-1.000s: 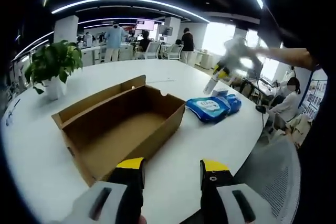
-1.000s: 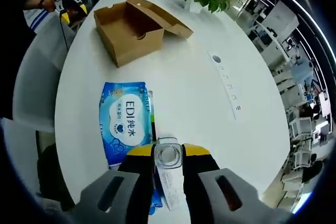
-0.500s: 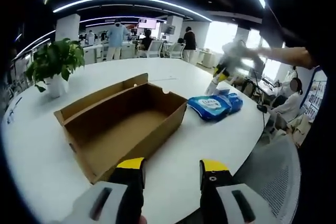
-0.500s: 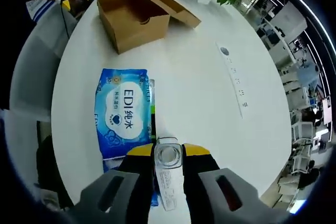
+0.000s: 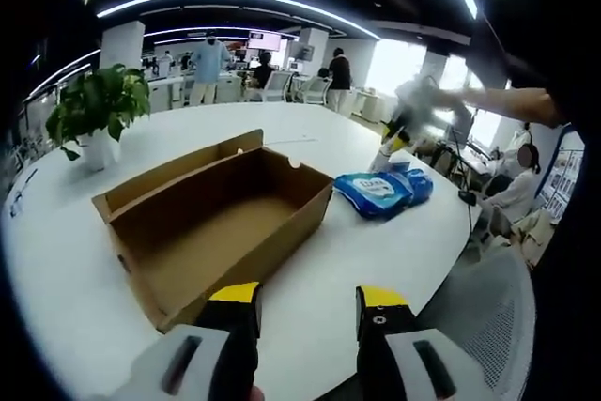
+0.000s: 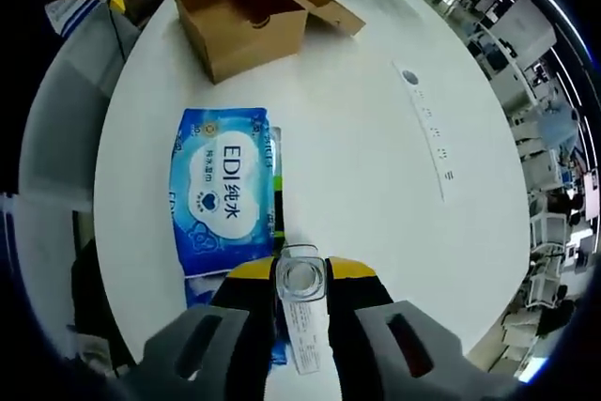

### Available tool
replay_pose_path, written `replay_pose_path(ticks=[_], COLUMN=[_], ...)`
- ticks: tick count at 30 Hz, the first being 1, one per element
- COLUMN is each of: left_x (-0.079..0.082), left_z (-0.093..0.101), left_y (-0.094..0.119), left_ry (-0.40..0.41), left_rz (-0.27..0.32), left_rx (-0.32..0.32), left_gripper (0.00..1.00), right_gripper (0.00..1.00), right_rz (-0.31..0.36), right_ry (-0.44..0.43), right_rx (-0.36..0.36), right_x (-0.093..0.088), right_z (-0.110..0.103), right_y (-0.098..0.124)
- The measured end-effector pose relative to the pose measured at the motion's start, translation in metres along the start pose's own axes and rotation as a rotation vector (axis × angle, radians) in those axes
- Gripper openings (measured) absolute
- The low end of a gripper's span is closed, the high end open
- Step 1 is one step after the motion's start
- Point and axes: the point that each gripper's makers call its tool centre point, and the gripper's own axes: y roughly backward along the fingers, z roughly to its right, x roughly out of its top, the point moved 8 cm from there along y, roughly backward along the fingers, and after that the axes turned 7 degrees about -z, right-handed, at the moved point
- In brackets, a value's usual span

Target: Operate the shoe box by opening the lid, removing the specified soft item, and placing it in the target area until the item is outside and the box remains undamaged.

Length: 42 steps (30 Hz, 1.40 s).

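The cardboard box (image 5: 218, 223) sat open and empty on the white worktop (image 5: 376, 260), the blue wipes pack (image 6: 222, 192) to its right. Left gripper (image 5: 306, 305) jaws were spread; right gripper (image 6: 300, 281) pinched a small bottle (image 6: 300, 279).

Right gripper (image 5: 404, 124) in left gripper view: motion-blurred, jaw state unreadable. Clear bottle (image 6: 300, 312) between right jaws: lower body hidden. Blue wipes pack (image 6: 221, 204): near end covered by jaws.
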Motion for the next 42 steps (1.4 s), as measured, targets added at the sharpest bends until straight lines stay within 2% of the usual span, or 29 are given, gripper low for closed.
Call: replay_pose_path(ticks=[6,19,42], left_x=[0.001,0.001,-0.002], left_z=[0.003,0.003,0.003], left_y=[-0.003,-0.005,-0.003], left_ry=[0.0,0.001,0.013], left_rz=[-0.001,-0.005,-0.006], left_rx=[-0.006,-0.014,-0.013], left_gripper=[0.4,0.39,0.38], right_gripper=[0.17,0.18,0.19], right_rz=[-0.014,0.008,-0.011], right_ry=[0.007,0.013,0.057], right_rx=[0.009,0.031,0.019], right_x=[-0.003,0.002,0.001], right_z=[0.001,0.005,0.011], right_y=[-0.002,-0.004,-0.01])
